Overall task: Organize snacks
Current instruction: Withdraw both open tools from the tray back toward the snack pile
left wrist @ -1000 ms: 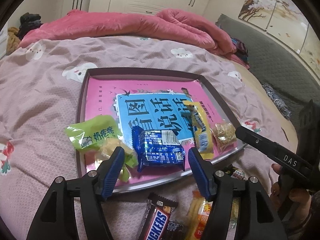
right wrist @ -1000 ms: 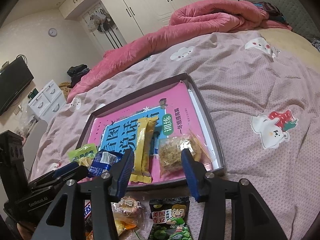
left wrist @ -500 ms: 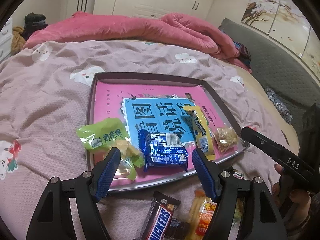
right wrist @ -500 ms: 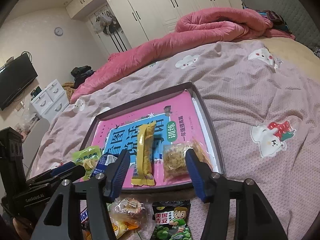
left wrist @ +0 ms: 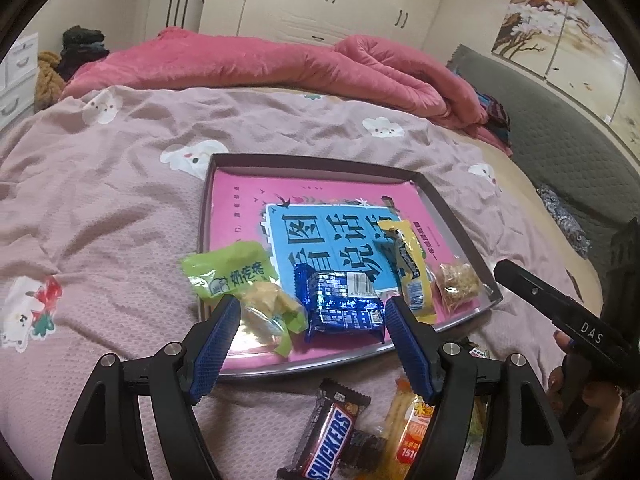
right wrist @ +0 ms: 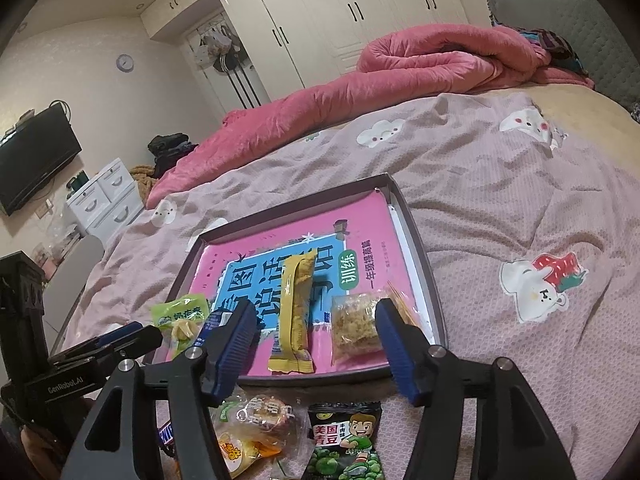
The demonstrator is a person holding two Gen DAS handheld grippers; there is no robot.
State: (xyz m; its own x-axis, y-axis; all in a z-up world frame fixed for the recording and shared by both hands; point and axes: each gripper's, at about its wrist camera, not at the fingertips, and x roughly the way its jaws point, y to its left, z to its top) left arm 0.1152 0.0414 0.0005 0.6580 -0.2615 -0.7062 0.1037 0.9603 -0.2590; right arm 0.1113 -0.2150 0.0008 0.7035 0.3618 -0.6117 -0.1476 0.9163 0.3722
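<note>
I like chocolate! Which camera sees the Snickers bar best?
The left wrist view. There the Snickers bar lies on the bedspread in front of the tray, its name readable. The right wrist view shows only a sliver of it, hidden behind the right claw's arm.

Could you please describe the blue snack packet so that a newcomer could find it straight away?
On the bed lies a dark-rimmed tray lined with a pink book. Four snacks line its near edge; the blue packet is second from the left, between a green bag and a yellow bar. It alone is shiny foil blue.
</note>
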